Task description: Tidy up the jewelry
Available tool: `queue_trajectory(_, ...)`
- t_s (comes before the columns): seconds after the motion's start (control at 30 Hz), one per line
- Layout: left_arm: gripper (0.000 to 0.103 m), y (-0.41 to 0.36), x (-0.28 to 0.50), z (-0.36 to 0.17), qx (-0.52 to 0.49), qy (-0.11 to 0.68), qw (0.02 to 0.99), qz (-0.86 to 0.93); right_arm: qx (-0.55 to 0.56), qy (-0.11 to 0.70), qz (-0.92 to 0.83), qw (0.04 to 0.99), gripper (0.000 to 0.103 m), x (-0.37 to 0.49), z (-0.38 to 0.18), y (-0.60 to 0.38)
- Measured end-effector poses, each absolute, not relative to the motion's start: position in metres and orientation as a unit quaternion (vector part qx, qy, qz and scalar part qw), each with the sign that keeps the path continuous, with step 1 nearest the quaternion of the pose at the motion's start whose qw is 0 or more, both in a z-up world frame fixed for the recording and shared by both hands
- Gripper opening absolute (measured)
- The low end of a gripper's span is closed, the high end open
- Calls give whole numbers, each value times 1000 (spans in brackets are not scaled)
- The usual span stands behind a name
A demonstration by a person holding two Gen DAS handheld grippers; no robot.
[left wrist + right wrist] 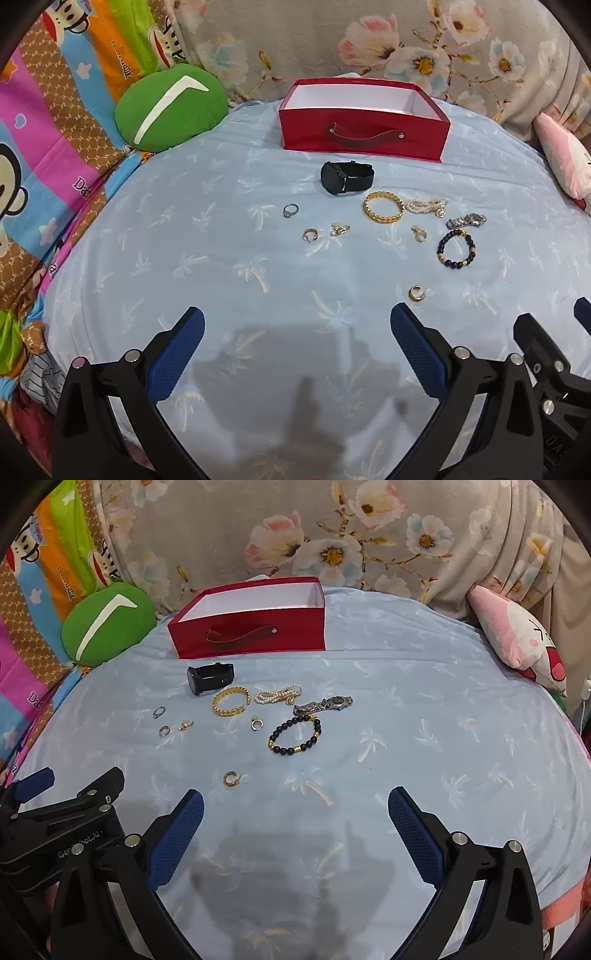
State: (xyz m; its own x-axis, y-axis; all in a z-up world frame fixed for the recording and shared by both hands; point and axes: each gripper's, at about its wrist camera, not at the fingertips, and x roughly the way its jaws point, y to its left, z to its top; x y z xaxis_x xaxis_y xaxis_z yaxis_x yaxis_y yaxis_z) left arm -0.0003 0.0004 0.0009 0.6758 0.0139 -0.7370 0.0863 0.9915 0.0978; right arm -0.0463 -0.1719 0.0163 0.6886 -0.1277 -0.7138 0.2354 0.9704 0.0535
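Observation:
An open red box (364,127) (251,631) stands at the far side of the light blue bedspread. In front of it lie a black watch (346,177) (210,678), a gold chain bracelet (383,206) (231,700), a pearl bracelet (427,205) (279,695), a silver watch (466,220) (324,704), a black bead bracelet (455,248) (294,735), a ring (290,210) (159,712) and several small earrings (417,293) (231,777). My left gripper (297,319) and right gripper (295,799) are both open, empty, and short of the jewelry.
A green round cushion (170,107) (107,622) lies left of the box. A pink and white pillow (517,638) lies at the right. A floral blanket (369,40) runs behind the box. A colourful cartoon blanket (44,147) lies on the left.

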Motion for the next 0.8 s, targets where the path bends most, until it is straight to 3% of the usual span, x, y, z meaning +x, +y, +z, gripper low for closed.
queue_trajectory(0.8,98,-6,-4,4,89,393,915,-18,46,389,-109,914,98,-43,17,-165)
